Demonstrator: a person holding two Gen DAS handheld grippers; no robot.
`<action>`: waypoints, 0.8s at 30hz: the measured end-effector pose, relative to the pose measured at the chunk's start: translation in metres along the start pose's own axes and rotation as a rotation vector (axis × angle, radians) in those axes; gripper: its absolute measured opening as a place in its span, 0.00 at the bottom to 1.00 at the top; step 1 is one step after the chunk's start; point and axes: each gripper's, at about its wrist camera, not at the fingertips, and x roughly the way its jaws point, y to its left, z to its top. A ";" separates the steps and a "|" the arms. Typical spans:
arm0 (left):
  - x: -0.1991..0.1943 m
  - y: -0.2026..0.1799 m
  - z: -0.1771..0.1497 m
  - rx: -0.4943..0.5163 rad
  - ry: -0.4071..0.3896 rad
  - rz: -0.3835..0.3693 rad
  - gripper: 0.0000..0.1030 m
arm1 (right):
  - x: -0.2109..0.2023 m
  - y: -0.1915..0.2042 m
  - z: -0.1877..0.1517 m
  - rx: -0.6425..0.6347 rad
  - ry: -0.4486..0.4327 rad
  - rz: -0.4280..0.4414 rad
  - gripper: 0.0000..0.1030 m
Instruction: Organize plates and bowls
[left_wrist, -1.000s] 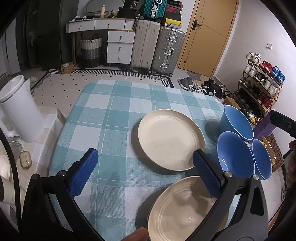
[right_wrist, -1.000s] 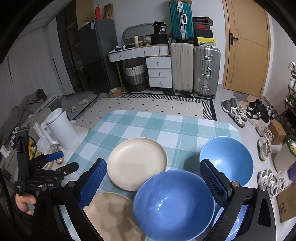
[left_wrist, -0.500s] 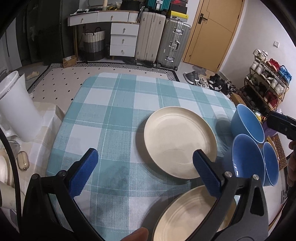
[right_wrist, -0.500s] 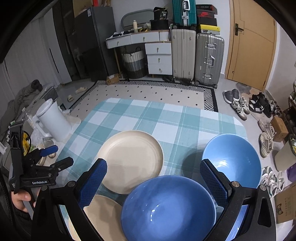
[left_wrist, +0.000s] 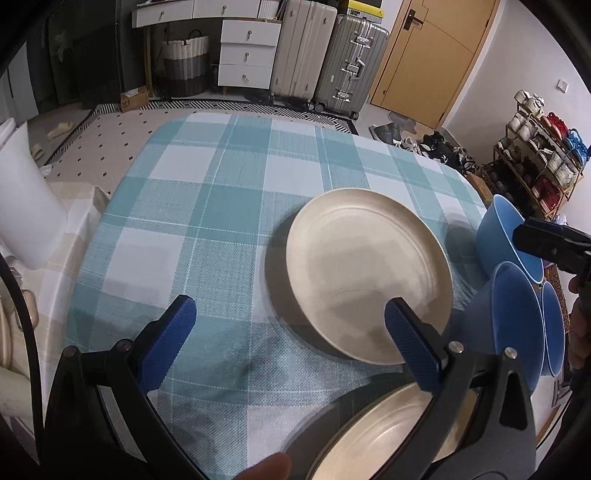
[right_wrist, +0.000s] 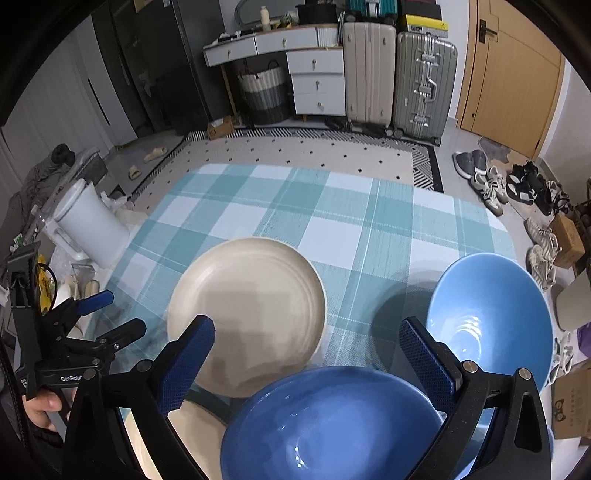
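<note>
Two round matte cream plates & glossy blue bowls on woven check cloth; both grippers wide, empty

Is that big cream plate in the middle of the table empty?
Empty. The cream plate shows only its bare ridged inside, lying flat on the checked tablecloth.

On the tabletop, one plate sits mid-surface; another plate lies at the near edge; three bowls line the right edge.
</note>
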 end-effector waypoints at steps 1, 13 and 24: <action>0.003 0.000 0.000 -0.001 0.007 0.000 0.99 | 0.004 0.001 0.001 -0.008 0.008 0.001 0.99; 0.033 0.003 0.002 -0.013 0.070 -0.025 0.86 | 0.043 0.003 0.013 -0.024 0.111 0.025 0.92; 0.050 0.004 0.000 -0.025 0.103 -0.036 0.85 | 0.080 -0.002 0.020 -0.013 0.205 0.017 0.80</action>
